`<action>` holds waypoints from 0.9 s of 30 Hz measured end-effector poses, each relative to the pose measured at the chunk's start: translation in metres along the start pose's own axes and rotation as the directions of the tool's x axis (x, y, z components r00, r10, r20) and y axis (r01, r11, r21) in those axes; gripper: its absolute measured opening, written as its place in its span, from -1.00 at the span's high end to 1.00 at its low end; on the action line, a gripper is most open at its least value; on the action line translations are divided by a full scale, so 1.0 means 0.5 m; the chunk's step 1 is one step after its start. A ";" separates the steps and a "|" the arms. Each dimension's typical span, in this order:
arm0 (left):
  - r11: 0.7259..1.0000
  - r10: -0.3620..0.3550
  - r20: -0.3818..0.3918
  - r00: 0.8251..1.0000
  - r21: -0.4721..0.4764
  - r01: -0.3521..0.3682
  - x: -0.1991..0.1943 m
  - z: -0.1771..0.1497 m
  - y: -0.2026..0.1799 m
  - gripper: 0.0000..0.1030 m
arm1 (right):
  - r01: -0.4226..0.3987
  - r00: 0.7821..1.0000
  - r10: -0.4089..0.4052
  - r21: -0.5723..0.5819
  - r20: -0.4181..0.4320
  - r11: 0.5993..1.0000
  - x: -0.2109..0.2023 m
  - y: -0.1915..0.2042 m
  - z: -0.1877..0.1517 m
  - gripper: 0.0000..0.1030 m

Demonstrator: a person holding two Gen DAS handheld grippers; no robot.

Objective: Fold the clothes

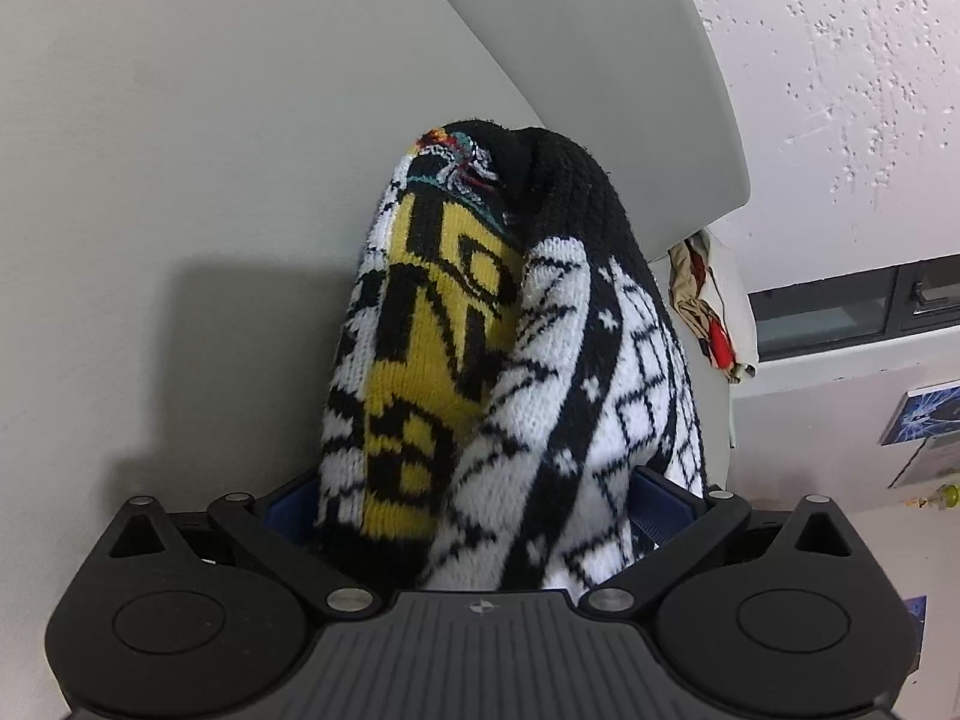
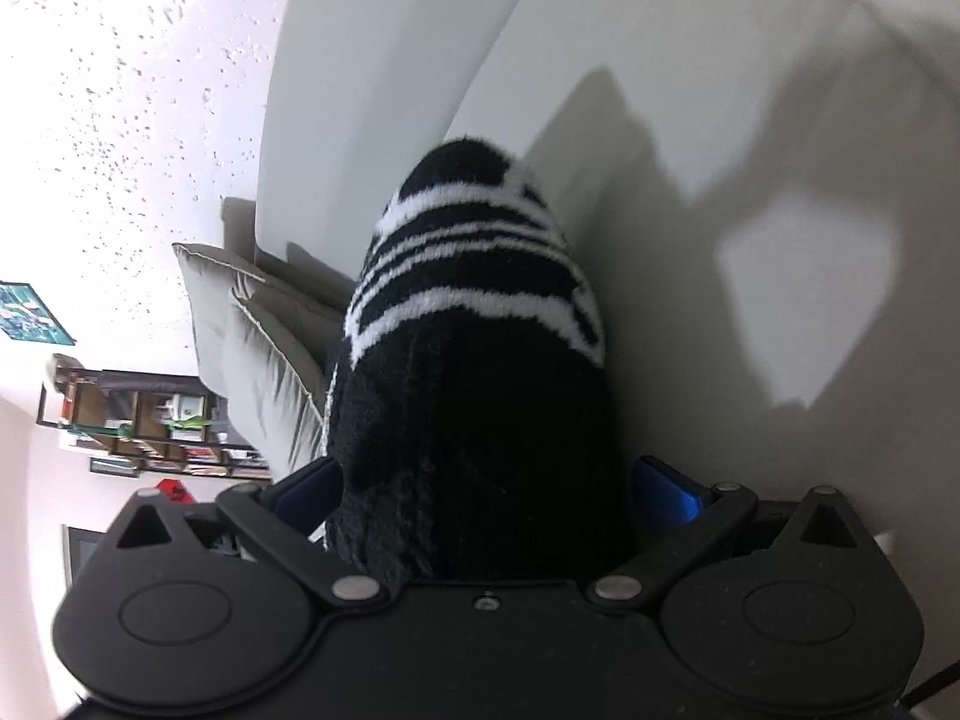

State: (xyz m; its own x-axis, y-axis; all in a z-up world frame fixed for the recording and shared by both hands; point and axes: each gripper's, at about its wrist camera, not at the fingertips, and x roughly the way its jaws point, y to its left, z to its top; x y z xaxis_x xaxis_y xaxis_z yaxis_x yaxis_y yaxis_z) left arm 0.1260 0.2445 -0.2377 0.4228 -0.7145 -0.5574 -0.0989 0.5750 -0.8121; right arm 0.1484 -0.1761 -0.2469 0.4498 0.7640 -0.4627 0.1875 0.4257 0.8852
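A knitted sweater, white with black lines, a yellow panel and a black edge, is bunched up between the fingers of my left gripper and hides them. Only the blue pads show at its sides, and the jaws stand wide. In the right wrist view a black part of the same sweater, with white stripes at its top, fills the space between the wide jaws of my right gripper. Blue pads flank it. Both grippers hover over a pale grey tabletop.
The tabletop's rounded edge curves past on the right, with a white speckled surface beyond it. Grey cushions and a cluttered shelf lie to the left in the right wrist view. Gripper shadows fall on the table.
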 end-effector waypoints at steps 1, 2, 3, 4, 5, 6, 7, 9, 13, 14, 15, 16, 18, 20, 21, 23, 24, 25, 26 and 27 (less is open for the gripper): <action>1.000 0.002 0.001 1.000 0.008 -0.002 0.001 0.001 -0.004 -0.90 | 0.002 1.000 -0.002 -0.012 0.011 1.000 0.006 0.006 0.000 -0.99; 1.000 -0.005 0.004 1.000 0.011 0.005 -0.003 0.000 -0.006 -0.64 | 0.008 1.000 -0.007 -0.027 0.020 1.000 0.010 0.013 -0.001 -0.78; 1.000 -0.014 0.009 1.000 0.002 0.014 -0.008 -0.004 -0.009 -0.47 | 0.018 0.999 -0.017 -0.036 0.029 0.999 0.011 0.018 -0.003 -0.59; 1.000 -0.016 0.021 1.000 0.010 0.016 -0.013 -0.010 -0.017 -0.38 | 0.028 0.999 -0.026 -0.043 0.038 0.999 0.010 0.023 -0.006 -0.51; 1.000 -0.016 0.033 0.999 0.018 0.016 -0.019 -0.016 -0.026 -0.20 | 0.037 0.998 -0.035 -0.055 0.044 0.998 0.007 0.029 -0.009 -0.38; 0.999 -0.011 0.044 0.999 0.030 0.010 -0.025 -0.023 -0.037 -0.10 | 0.047 0.998 -0.043 -0.069 0.050 0.996 0.004 0.035 -0.013 -0.30; 0.999 -0.006 0.055 0.998 0.042 0.004 -0.031 -0.029 -0.047 -0.09 | 0.054 0.997 -0.050 -0.078 0.058 0.995 0.000 0.042 -0.017 -0.27; 0.997 0.005 0.065 0.998 0.073 -0.010 -0.037 -0.039 -0.066 -0.05 | 0.064 0.995 -0.057 -0.093 0.079 0.994 -0.010 0.054 -0.025 -0.19; 0.991 -0.021 0.058 0.998 0.132 0.013 -0.039 -0.065 -0.105 -0.04 | 0.066 0.991 -0.049 -0.133 0.127 0.989 -0.059 0.079 -0.036 -0.17; 0.989 -0.029 0.054 0.998 0.144 0.021 -0.033 -0.072 -0.118 -0.04 | 0.066 0.989 -0.046 -0.143 0.139 0.988 -0.074 0.085 -0.039 -0.16; 0.987 -0.036 0.047 0.998 0.156 0.029 -0.020 -0.077 -0.131 -0.04 | 0.069 0.987 -0.045 -0.153 0.156 0.986 -0.094 0.090 -0.040 -0.16; 0.985 -0.044 0.039 0.998 0.167 0.037 -0.005 -0.083 -0.145 -0.04 | 0.074 0.984 -0.045 -0.164 0.175 0.984 -0.115 0.093 -0.040 -0.16; 0.981 -0.064 0.017 0.998 0.182 0.059 0.036 -0.093 -0.176 -0.04 | 0.096 0.975 -0.057 -0.177 0.215 0.980 -0.159 0.090 -0.033 -0.16; 0.977 -0.087 -0.009 0.996 0.196 0.087 0.094 -0.104 -0.211 -0.04 | 0.127 0.963 -0.077 -0.184 0.257 0.975 -0.210 0.082 -0.020 -0.16; 0.974 -0.099 -0.022 0.995 0.203 0.101 0.124 -0.110 -0.228 -0.04 | 0.143 0.957 -0.087 -0.187 0.278 0.972 -0.236 0.077 -0.013 -0.16; 0.968 -0.121 -0.048 0.992 0.216 0.128 0.183 -0.121 -0.263 -0.04 | 0.173 0.941 -0.109 -0.178 0.320 0.969 -0.292 0.055 0.008 -0.16; 0.965 -0.129 -0.060 0.990 0.220 0.140 0.217 -0.128 -0.281 -0.04 | 0.188 0.933 -0.122 -0.171 0.339 0.967 -0.319 0.041 0.020 -0.16; 0.963 -0.138 -0.072 0.988 0.224 0.150 0.252 -0.135 -0.299 -0.04 | 0.203 0.924 -0.134 -0.164 0.358 0.965 -0.346 0.026 0.034 -0.16; 0.960 -0.142 -0.085 0.986 0.232 0.159 0.290 -0.142 -0.322 -0.04 | 0.217 0.915 -0.145 -0.157 0.376 0.963 -0.372 0.014 0.046 -0.16; 0.956 -0.145 -0.098 0.985 0.241 0.164 0.320 -0.148 -0.342 -0.04 | 0.230 0.906 -0.156 -0.149 0.393 0.962 -0.396 0.002 0.059 -0.16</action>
State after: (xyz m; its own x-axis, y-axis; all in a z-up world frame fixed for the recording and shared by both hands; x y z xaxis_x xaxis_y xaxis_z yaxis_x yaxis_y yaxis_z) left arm 0.1438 0.0022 -0.2006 0.3424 -0.8257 -0.4483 0.1923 0.5286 -0.8268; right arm 0.0851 -0.3413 -0.1528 0.7216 0.4351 -0.5384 0.1539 0.6575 0.7376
